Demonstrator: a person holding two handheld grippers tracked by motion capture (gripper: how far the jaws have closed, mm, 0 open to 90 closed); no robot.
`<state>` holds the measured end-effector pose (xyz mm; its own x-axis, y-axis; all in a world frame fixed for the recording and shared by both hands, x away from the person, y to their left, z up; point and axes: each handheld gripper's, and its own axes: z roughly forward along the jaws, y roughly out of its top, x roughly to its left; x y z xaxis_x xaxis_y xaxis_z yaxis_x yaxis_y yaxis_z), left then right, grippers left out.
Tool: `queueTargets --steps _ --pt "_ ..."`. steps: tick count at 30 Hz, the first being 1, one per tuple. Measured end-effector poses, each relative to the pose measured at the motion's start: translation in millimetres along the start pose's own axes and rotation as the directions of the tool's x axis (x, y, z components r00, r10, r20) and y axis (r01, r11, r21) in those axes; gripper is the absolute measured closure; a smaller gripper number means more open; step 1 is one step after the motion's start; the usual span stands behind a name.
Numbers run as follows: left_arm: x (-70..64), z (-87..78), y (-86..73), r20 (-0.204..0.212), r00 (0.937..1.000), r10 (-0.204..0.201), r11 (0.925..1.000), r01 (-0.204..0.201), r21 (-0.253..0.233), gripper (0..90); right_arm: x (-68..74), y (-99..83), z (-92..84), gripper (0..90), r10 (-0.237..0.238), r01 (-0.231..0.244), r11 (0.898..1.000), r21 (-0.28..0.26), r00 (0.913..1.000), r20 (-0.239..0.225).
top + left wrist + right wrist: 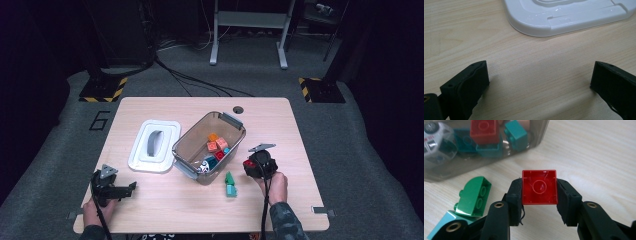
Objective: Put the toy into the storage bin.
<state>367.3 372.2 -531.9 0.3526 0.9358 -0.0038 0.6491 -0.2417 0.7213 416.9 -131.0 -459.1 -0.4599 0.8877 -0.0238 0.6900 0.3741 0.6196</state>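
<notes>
2 claws are at work over the worktop (150, 210). The right claw (539, 192) is clamped on a red brick (539, 187), its hollow underside facing the camera, held just off the wood near the clear tub (186, 145). That tub holds more bricks and a small toy car (435, 138). A green brick (474, 197) and a teal brick (442, 222) lie touching each other on the worktop just beside the tub. The left claw (539, 77) sits low over bare wood with its jaws wide apart, near the white lid (574, 17).
</notes>
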Motion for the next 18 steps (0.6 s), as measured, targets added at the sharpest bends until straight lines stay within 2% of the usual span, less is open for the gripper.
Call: queueTargets --steps 18 --pt "0.0 0.0 0.0 0.0 1.0 0.0 1.0 0.0 0.0 1.6 -8.1 26.1 -35.8 58.9 0.002 0.0 0.998 -0.059 0.9993 0.036"
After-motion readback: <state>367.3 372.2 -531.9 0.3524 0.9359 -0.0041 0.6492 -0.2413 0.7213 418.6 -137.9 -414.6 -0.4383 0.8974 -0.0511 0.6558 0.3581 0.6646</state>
